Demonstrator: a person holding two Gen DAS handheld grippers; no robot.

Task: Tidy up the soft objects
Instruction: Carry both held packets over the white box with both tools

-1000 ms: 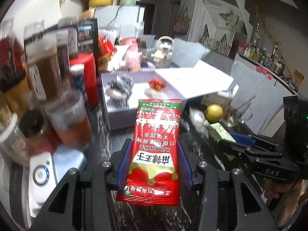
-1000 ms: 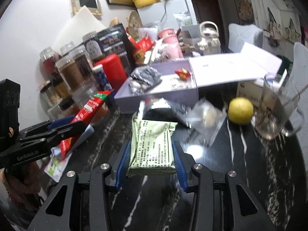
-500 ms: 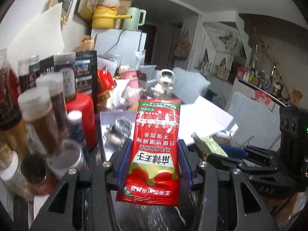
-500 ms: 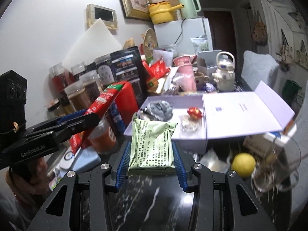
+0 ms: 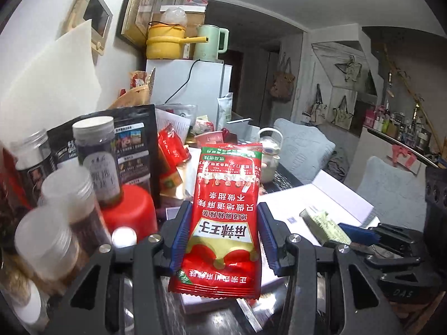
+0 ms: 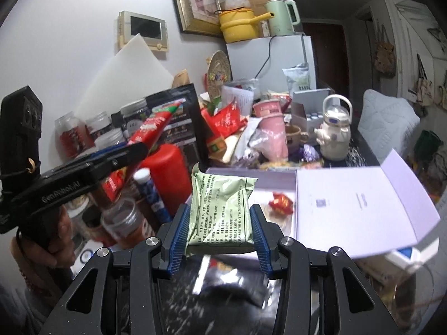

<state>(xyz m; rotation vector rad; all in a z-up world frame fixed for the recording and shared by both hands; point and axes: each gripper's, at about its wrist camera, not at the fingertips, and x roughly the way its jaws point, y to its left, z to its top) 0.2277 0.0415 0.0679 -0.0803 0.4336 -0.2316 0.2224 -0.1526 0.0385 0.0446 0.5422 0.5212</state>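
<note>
My left gripper (image 5: pixel 222 234) is shut on a red snack packet (image 5: pixel 225 217) and holds it upright in the air, near the lavender box (image 5: pixel 318 203). My right gripper (image 6: pixel 219 230) is shut on a pale green packet (image 6: pixel 220 209) and holds it above the front edge of the open lavender box (image 6: pixel 349 203). A red wrapped candy (image 6: pixel 280 202) lies inside the box. The left gripper with the red packet (image 6: pixel 151 128) shows at the left of the right wrist view. The right gripper with the green packet (image 5: pixel 325 224) shows at the right of the left wrist view.
Jars (image 5: pixel 95 150) and a red canister (image 5: pixel 130 213) stand at the left. A black pouch (image 6: pixel 178 117), pink cups (image 6: pixel 271 131) and a white teapot (image 6: pixel 335 134) crowd the back. The box lid (image 6: pixel 357 206) lies open to the right. A dark marbled tabletop (image 6: pixel 223 293) lies below.
Both grippers have risen and moved forward with their packets. The box now sits close below them, and the lemon and the glass mug have left view.
</note>
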